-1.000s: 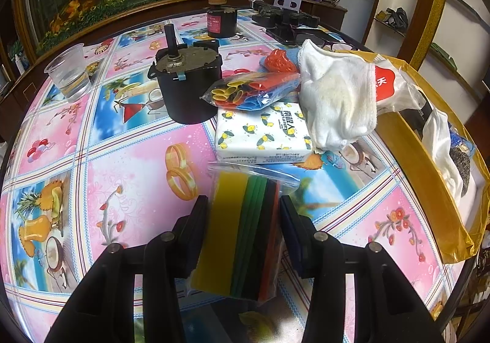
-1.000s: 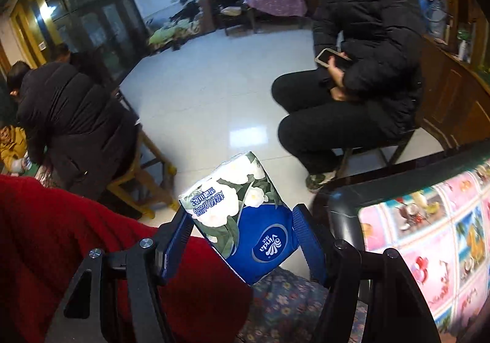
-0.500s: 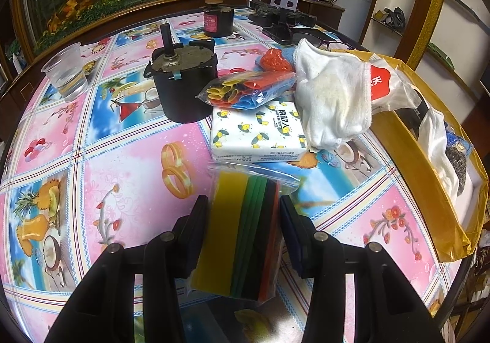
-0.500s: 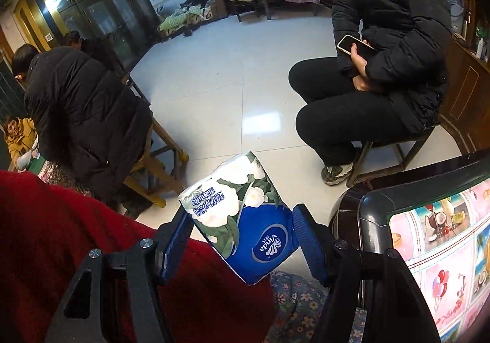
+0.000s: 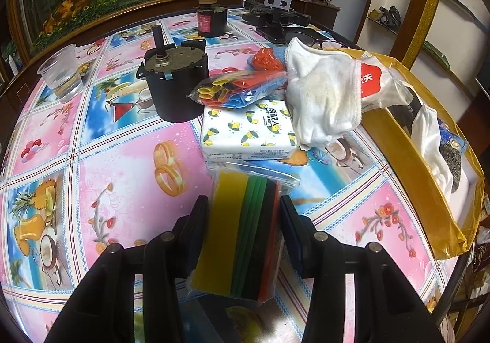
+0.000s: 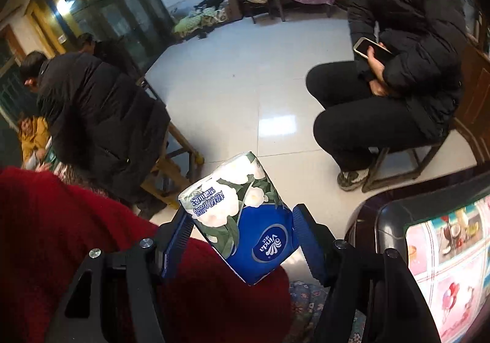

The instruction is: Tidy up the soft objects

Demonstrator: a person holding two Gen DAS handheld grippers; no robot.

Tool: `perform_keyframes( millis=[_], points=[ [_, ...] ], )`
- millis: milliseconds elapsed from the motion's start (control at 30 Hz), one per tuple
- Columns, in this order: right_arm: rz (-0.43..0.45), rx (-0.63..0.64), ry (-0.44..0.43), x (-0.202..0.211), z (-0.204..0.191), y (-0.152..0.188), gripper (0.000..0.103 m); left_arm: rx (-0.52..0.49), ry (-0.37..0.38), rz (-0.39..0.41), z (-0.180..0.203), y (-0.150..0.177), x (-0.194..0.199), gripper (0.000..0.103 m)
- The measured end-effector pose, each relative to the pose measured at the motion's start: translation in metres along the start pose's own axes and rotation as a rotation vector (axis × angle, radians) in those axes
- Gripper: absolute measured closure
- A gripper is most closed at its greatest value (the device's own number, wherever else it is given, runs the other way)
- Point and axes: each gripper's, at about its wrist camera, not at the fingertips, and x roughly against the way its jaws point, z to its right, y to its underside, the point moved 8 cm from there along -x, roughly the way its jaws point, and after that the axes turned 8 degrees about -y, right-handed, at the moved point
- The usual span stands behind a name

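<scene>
The left gripper (image 5: 243, 231) stays clamped on the sponge pack (image 5: 239, 235) beside the yellow box (image 5: 407, 171); the right gripper (image 6: 242, 240), holding the tissue pack (image 6: 242, 220), has drifted off the worktop (image 6: 453, 251), stowing nothing.

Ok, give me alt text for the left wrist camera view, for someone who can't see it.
The left gripper clamps a clear bag of coloured foam sheets above a table with a bright pictured cloth. Beyond lie a lemon-print tissue pack, a white towel and a black pot.
</scene>
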Motion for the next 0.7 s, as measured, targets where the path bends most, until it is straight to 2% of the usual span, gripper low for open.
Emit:
perform_keyframes(
  millis=[300, 700],
  points=[
    [0.056, -0.058, 0.028, 0.013, 0.014, -0.002, 0.032, -0.012, 0.005, -0.001, 0.003, 0.001, 0.001, 0.058],
    [0.185, -0.170, 0.103, 0.054, 0.044, 0.007, 0.032, -0.008, 0.007, 0.000, 0.002, 0.001, 0.001, 0.058]
  ],
)
